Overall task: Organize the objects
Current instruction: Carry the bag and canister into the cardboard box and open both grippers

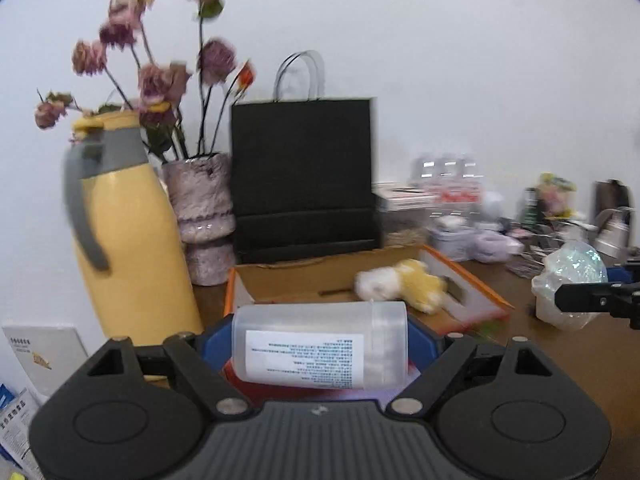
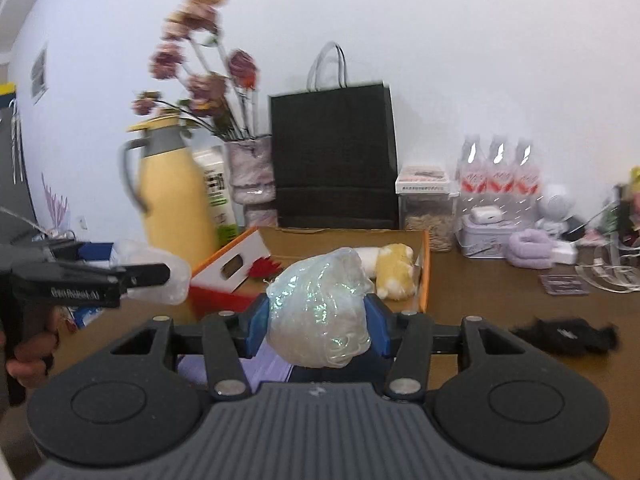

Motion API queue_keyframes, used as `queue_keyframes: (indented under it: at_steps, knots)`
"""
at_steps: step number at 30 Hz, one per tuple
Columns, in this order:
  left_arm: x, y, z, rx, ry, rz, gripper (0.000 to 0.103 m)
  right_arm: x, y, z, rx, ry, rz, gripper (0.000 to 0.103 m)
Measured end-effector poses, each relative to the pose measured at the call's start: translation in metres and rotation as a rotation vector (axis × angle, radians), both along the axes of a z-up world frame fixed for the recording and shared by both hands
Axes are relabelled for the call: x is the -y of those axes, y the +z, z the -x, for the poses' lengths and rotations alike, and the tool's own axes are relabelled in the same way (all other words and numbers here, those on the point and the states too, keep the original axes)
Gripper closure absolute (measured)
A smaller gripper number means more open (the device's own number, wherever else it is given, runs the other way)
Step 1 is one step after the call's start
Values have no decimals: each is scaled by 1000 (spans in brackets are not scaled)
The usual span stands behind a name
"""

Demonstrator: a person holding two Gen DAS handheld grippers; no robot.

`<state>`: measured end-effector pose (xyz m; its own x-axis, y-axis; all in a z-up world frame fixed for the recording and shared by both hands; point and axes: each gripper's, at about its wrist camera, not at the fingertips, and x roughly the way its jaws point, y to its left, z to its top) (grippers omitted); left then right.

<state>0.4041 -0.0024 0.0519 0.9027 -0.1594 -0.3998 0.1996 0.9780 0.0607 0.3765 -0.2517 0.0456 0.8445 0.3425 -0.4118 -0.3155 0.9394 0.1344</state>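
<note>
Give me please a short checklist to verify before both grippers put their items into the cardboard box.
1. Left gripper holds the translucent bottle sideways between its blue pads: ok.
2. Right gripper clamps the iridescent bag: ok.
3. Cardboard box is open at the top, in front of both grippers: ok.
4. Free space in the box: the plush toy fills its right side, the left part looks free: ok.
5. Whether bottle and bag both fit beside the toy: cannot tell.
6. Yellow thermos and vase stand close on the box's left: not ok, keep away.
</note>
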Motion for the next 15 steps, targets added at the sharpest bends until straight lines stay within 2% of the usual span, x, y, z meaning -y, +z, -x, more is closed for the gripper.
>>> queue_keyframes:
  at_steps: [2, 4, 6, 7, 9, 11, 13, 15]
  knots:
    - [7, -11, -42, 1, 20, -54, 18, -6, -8, -53, -59, -23, 43, 51]
    - [11, -27, -79, -9, 63, -112, 18, -6, -20, -105, -153, -57, 21, 51]
    - [8, -42, -110, -66, 105, -128, 18, -6, -35, -142, -234, -91, -6, 42]
    - [5, -50, -127, -108, 135, -113, 18, -9, -43, -156, -250, -109, 13, 42]
    - [0, -62, -145, -178, 180, -93, 18, -20, -59, -177, -289, -135, 102, 42]
    - [3, -67, -144, -166, 186, -131, 17, -27, -71, -184, -303, -122, 151, 50]
    - [13, -72, -136, -187, 169, -195, 19, -36, -73, -185, -300, -119, 214, 49]
    - [18, -75, -133, -254, 143, -194, 23, -42, -76, -187, -302, -97, 276, 43]
